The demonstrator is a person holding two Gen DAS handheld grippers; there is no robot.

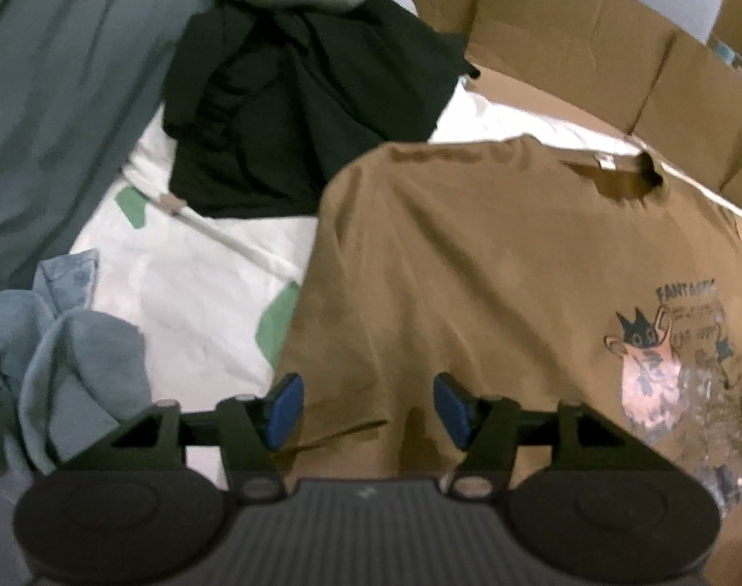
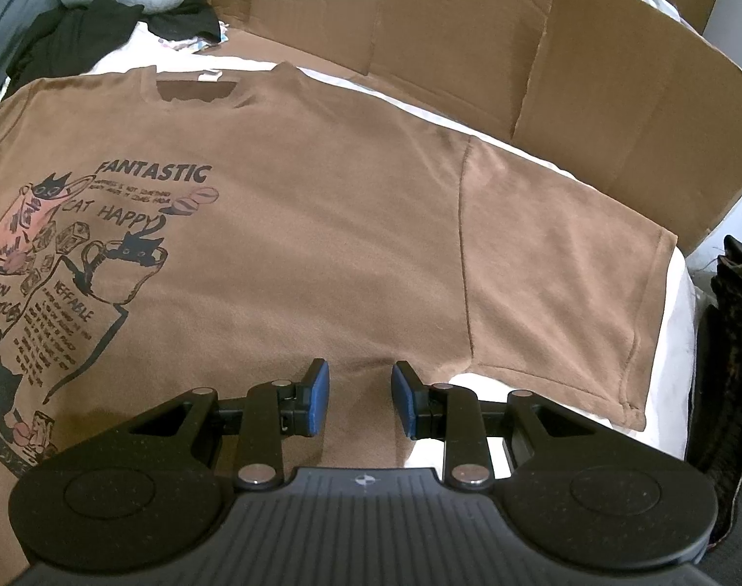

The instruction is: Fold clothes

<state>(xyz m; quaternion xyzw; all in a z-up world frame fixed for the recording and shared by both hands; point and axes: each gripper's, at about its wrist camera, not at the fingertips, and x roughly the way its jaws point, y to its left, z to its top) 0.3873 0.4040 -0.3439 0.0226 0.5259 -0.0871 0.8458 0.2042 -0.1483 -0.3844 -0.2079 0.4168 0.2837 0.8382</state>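
Note:
A brown T-shirt (image 2: 322, 224) with a cat print and the word FANTASTIC lies spread flat, front up, on a white sheet (image 2: 673, 342). Its right sleeve (image 2: 566, 283) lies extended toward the cardboard. My right gripper (image 2: 360, 398) stands open just over the shirt's side below the armpit, nothing between its blue pads. In the left wrist view the same T-shirt (image 1: 468, 268) fills the right half. My left gripper (image 1: 368, 408) is open over the shirt's left sleeve edge, its blue pads wide apart.
A black garment (image 1: 297, 112) lies crumpled beyond the shirt on the left. Grey-blue fabric (image 1: 53, 122) and a light blue garment (image 1: 68, 356) sit at the left. A cardboard wall (image 2: 517, 49) lines the far side. A dark object (image 2: 732, 342) stands at the right edge.

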